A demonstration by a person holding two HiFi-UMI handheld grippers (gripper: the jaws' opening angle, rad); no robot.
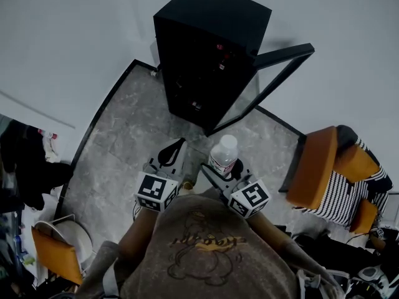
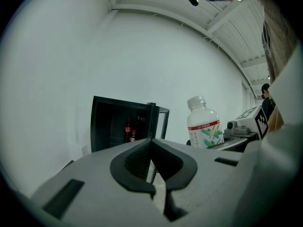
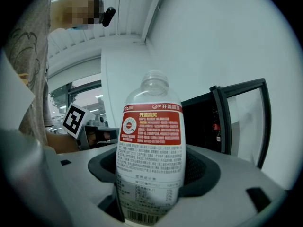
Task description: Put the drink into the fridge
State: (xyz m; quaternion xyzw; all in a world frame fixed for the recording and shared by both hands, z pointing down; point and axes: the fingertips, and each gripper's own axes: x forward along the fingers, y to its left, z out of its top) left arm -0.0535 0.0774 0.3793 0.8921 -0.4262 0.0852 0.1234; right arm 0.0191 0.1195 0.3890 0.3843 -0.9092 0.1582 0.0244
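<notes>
The drink is a white plastic bottle (image 1: 223, 153) with a red label, standing upright in my right gripper (image 1: 219, 170), which is shut on its lower body. In the right gripper view the bottle (image 3: 151, 136) fills the middle between the jaws of the right gripper (image 3: 151, 171). The black fridge (image 1: 206, 48) stands ahead, and its glass door (image 1: 268, 83) is swung open to the right. My left gripper (image 1: 179, 146) is beside the bottle on the left, shut and holding nothing. From the left gripper (image 2: 151, 145) I see the fridge (image 2: 118, 126) and the bottle (image 2: 203, 126).
Small red-capped bottles (image 2: 129, 129) stand on a shelf inside the fridge. An orange chair with a striped cushion (image 1: 327, 173) is at the right, and another orange seat (image 1: 56, 251) is at the lower left. A grey marble floor panel (image 1: 131, 129) lies before the fridge.
</notes>
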